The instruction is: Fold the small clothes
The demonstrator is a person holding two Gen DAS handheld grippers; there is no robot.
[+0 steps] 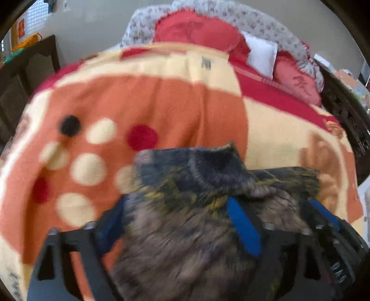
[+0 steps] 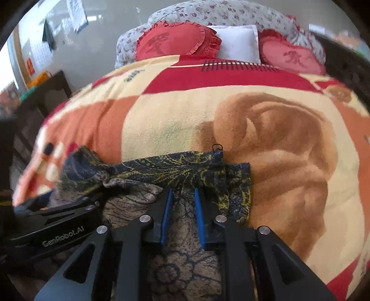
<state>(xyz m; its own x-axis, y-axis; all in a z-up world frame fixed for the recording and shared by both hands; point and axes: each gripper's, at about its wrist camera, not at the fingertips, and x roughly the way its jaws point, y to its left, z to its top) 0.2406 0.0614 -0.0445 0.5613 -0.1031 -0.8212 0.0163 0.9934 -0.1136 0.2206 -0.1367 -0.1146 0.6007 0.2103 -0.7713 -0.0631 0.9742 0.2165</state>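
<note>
A small dark blue and yellow patterned garment (image 2: 175,171) with a grey-brown inner side lies on the bed blanket (image 2: 180,115) near its front edge. My right gripper (image 2: 183,194) has its blue pads (image 2: 167,208) close together on a bunched fold of the garment. The left gripper's black body (image 2: 57,222) shows at the left of this view. In the blurred left wrist view the garment (image 1: 198,196) fills the space between my left gripper's (image 1: 175,210) widely spread blue pads (image 1: 242,224). The right gripper (image 1: 323,222) shows at the right edge.
The blanket (image 1: 138,97) is orange, cream and red with dots. Red heart cushions (image 2: 175,41), a white pillow (image 2: 238,44) and a floral quilt (image 2: 231,14) are piled at the head of the bed. A dark wooden table (image 2: 46,92) stands at the left.
</note>
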